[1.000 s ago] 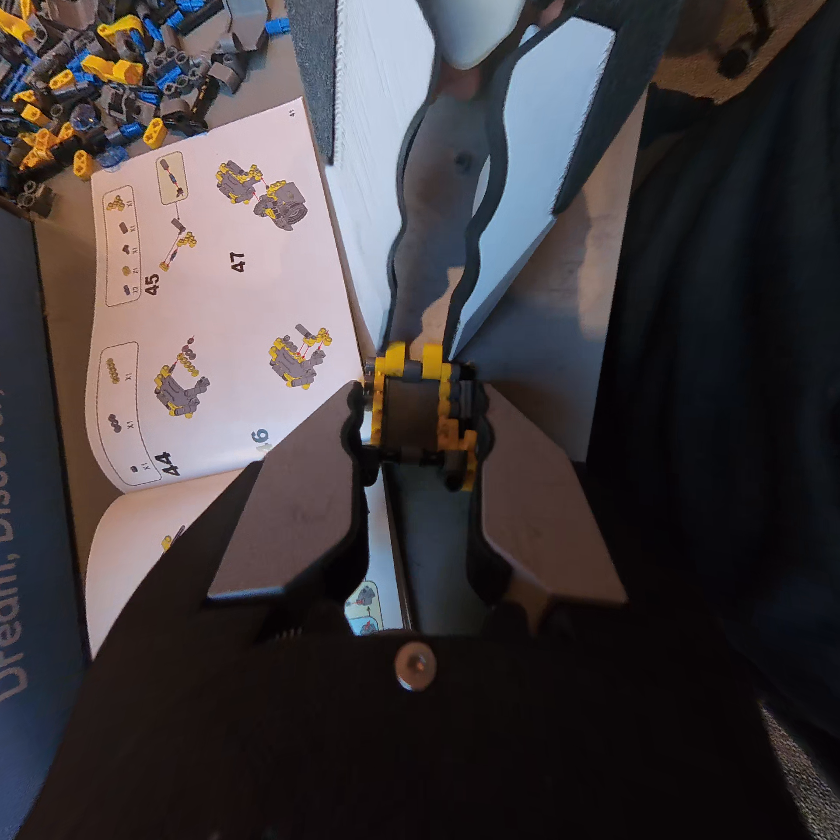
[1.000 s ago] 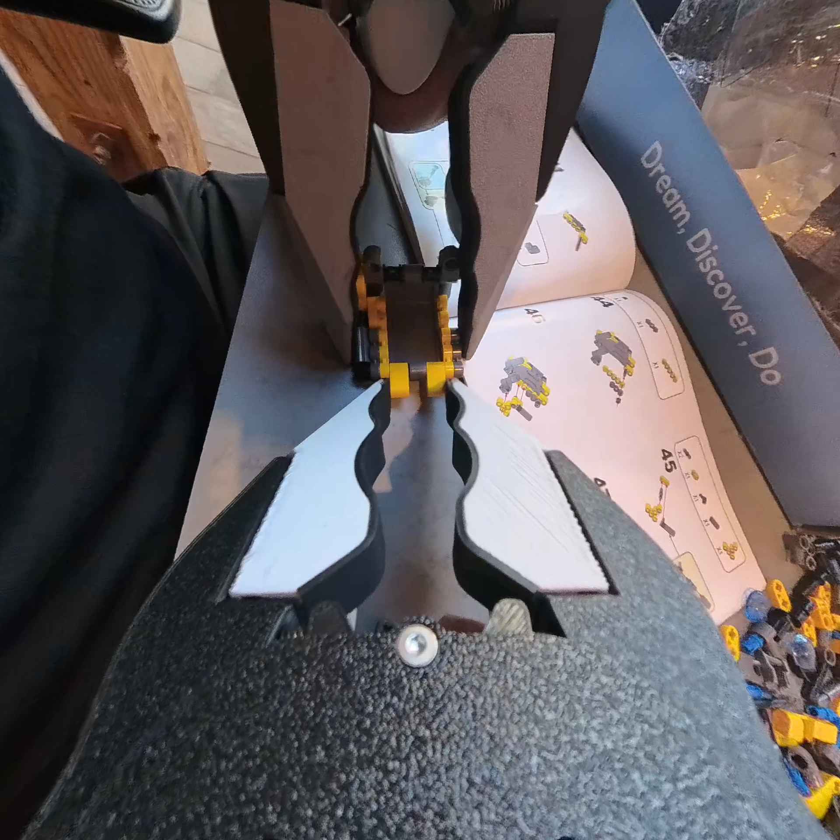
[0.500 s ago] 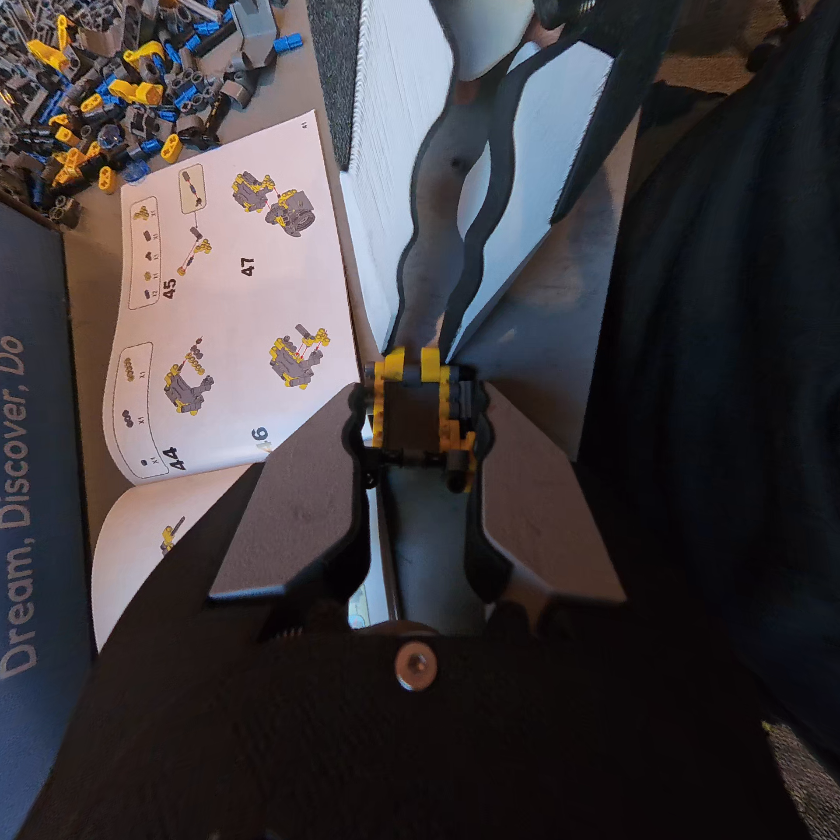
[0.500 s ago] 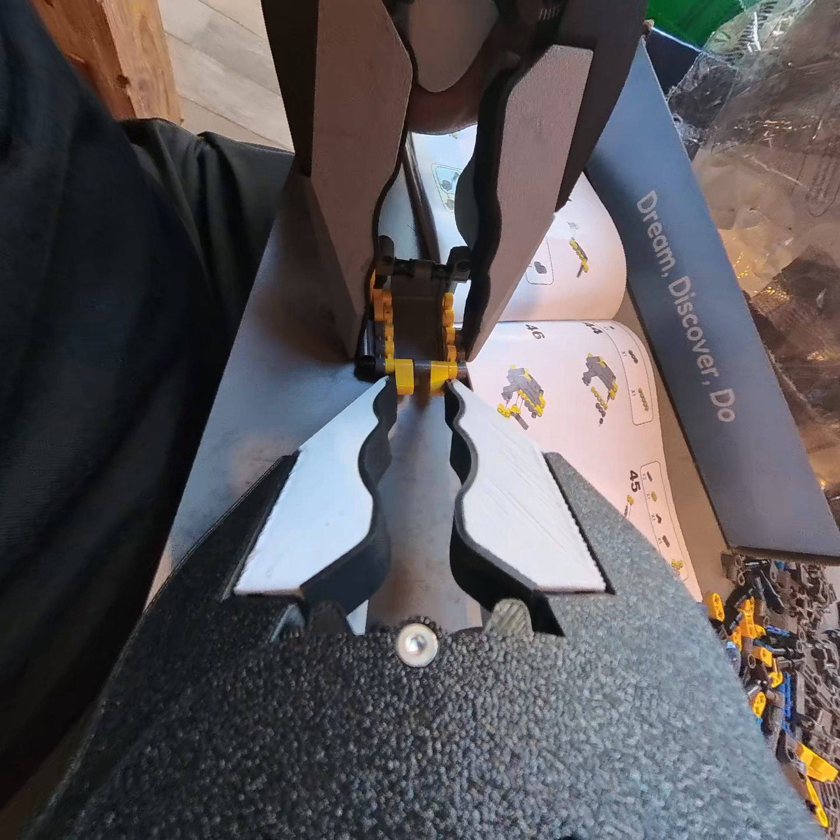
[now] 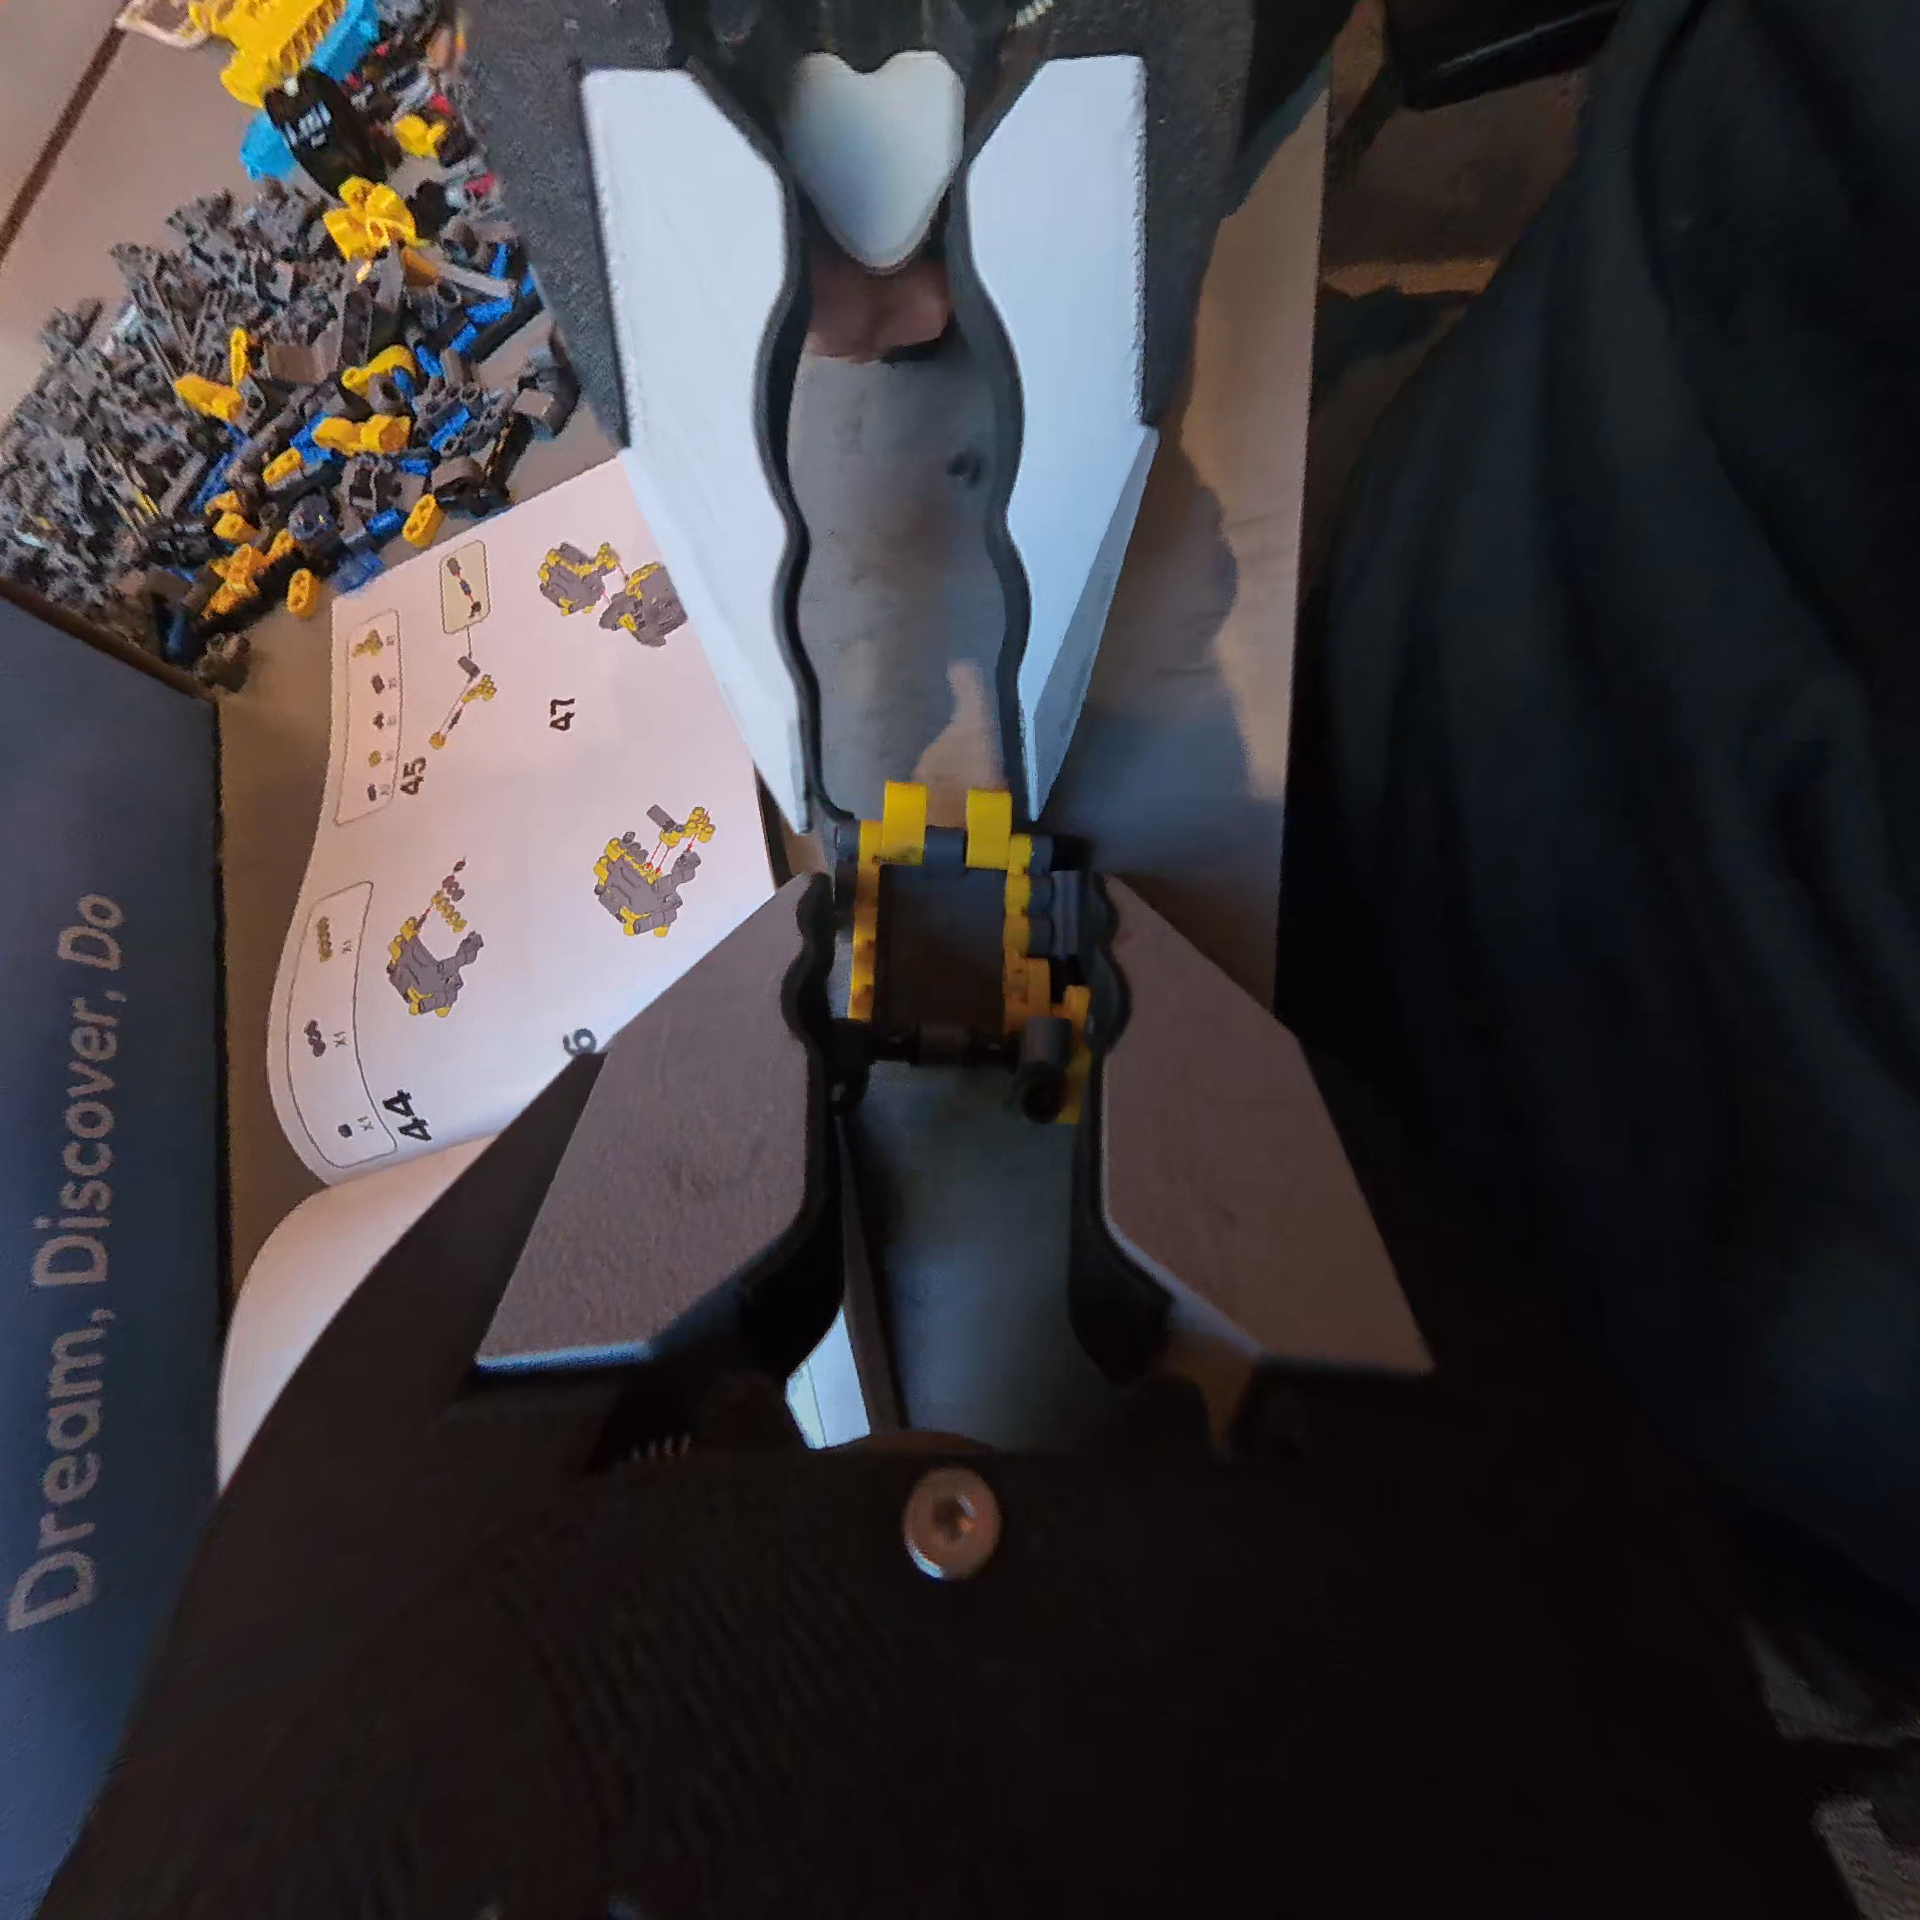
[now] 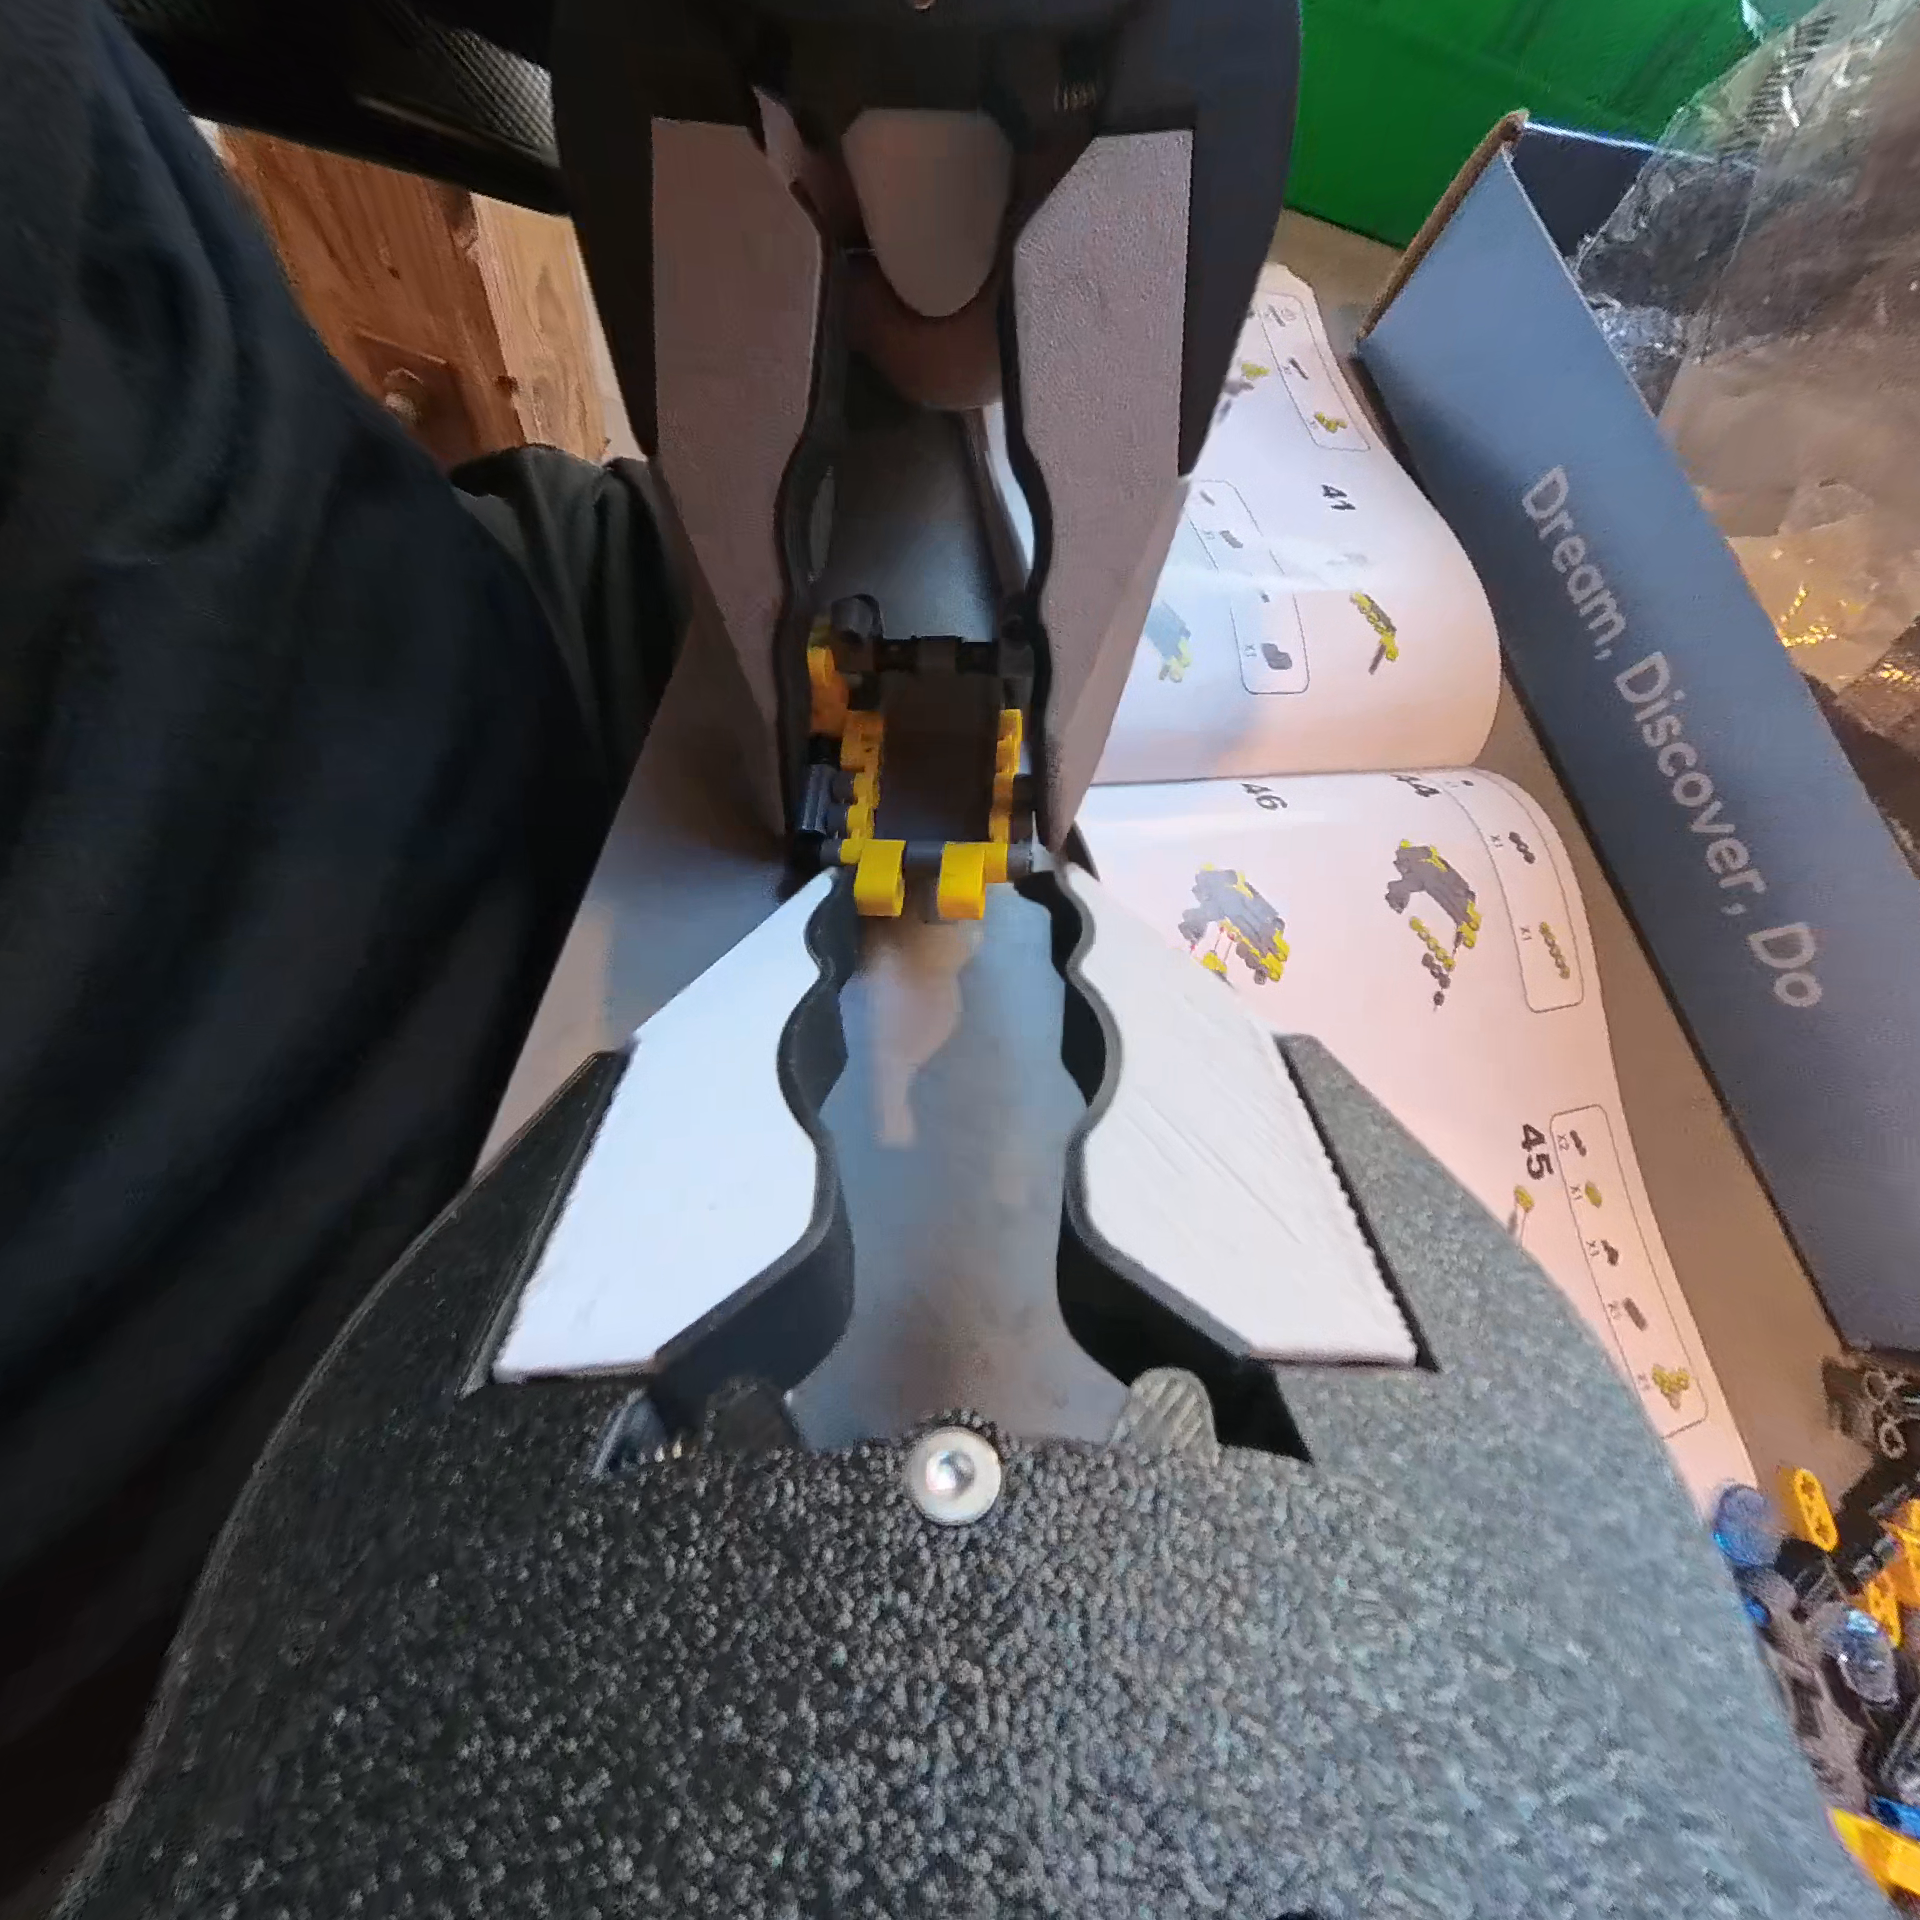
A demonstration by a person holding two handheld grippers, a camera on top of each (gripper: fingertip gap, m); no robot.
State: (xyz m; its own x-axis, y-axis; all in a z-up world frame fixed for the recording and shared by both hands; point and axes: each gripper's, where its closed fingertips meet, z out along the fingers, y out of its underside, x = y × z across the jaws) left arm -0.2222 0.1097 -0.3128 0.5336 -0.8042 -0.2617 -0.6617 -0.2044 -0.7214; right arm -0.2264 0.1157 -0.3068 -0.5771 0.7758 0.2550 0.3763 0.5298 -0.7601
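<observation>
Sitting clamped between the left gripper's fingers, the yellow-and-grey brick assembly is gripped by its two long sides, over the grey tabletop near the edge. Whether it rests on the surface or is held just above it cannot be told. Its two yellow lugs point toward the right gripper, which faces the left one head-on. The right fingers stand apart with nothing between them; their tips flank the lugs, and contact cannot be judged.

On the left gripper's side, an open instruction booklet lies just beside the assembly, with a dark blue box along its far side. A pile of loose pieces spreads near the booklet's far end. On the other side the tabletop ends close by, and a person's dark clothing fills the space beyond. The bare strip lies along the line of the two grippers.
</observation>
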